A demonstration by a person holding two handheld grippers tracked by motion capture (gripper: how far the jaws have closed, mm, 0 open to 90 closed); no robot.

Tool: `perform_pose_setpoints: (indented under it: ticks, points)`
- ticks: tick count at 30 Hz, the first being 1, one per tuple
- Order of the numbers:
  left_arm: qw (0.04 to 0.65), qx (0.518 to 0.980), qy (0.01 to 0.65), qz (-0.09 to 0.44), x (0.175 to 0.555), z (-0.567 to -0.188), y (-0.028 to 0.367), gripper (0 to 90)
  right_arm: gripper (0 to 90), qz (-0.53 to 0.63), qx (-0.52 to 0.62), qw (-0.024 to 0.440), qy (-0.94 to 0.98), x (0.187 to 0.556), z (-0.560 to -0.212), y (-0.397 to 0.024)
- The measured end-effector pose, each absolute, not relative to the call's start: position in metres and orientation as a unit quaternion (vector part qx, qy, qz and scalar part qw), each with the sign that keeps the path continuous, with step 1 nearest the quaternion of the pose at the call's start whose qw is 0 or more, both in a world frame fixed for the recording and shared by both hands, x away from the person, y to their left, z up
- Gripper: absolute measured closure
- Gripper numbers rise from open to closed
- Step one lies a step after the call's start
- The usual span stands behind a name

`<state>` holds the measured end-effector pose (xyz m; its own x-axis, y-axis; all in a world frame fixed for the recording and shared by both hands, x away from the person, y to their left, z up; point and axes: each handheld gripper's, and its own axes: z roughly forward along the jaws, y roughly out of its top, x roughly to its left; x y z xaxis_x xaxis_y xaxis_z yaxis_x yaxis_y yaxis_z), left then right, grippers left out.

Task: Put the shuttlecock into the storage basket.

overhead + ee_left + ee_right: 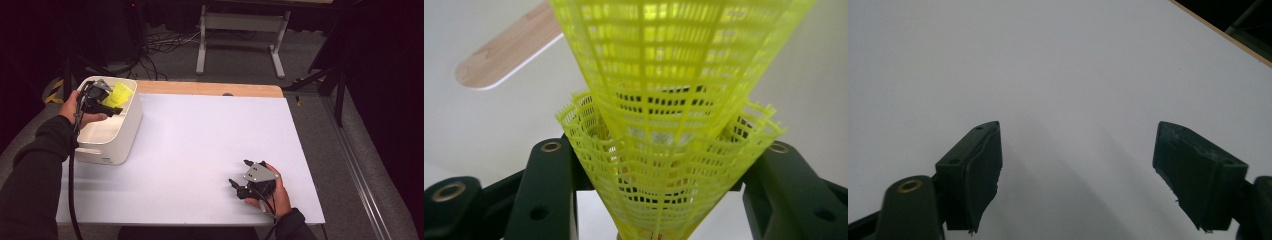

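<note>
**Left tool holding shuttlecocks over bin**

Left tool (111,107) above the white bin (125,135) at the counter's (200,150) left edge, clamped on yellow mesh shuttlecocks (664,150), two nested one inside the other, skirts fanning upward between the jaws. Seen in high view as yellow patch (120,94) over the bin's far end. Right tool (239,175) resting low on counter near the front right, jaws spread wide, nothing between them.

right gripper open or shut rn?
Open. In the right gripper view the right gripper has its jaws set wide apart with only bare white table between them; the high view shows it resting low near the table's front edge.
</note>
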<state>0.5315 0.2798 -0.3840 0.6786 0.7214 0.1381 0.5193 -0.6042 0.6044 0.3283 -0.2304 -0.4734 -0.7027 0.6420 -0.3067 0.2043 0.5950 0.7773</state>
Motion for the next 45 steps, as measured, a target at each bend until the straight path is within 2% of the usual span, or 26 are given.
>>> perform_pose_setpoints:
  ticks: [2, 5, 20, 21, 22, 31, 36, 45]
  points:
    - [0.263, 0.878, 0.352, 0.189, 0.532, -0.384, 0.279, 49.1, 20.8, 0.373, 0.250, 0.293, 0.844, 0.328, -0.473, -0.230]
    - [0.257, 0.876, 0.357, 0.196, 0.531, -0.385, 0.279, 43.2, 21.0, 0.372, 0.249, 0.292, 0.845, 0.328, -0.474, -0.230]
    - [0.238, 0.881, 0.353, 0.207, 0.532, -0.386, 0.275, 36.6, 21.2, 0.374, 0.240, 0.301, 0.844, 0.326, -0.471, -0.228]
    - [0.237, 0.882, 0.352, 0.207, 0.532, -0.386, 0.275, 34.7, 21.2, 0.374, 0.241, 0.301, 0.844, 0.326, -0.471, -0.229]
    - [0.237, 0.879, 0.354, 0.213, 0.532, -0.386, 0.275, 28.4, 21.0, 0.374, 0.242, 0.300, 0.843, 0.326, -0.471, -0.229]
    - [0.248, 0.870, 0.362, 0.226, 0.530, -0.383, 0.275, 17.5, 20.8, 0.375, 0.242, 0.301, 0.843, 0.326, -0.470, -0.229]
    - [0.274, 0.860, 0.363, 0.230, 0.526, -0.379, 0.277, 16.3, 20.7, 0.375, 0.242, 0.302, 0.842, 0.326, -0.470, -0.229]
    - [0.285, 0.855, 0.355, 0.247, 0.519, -0.371, 0.278, 14.4, 20.7, 0.378, 0.240, 0.306, 0.840, 0.325, -0.468, -0.229]
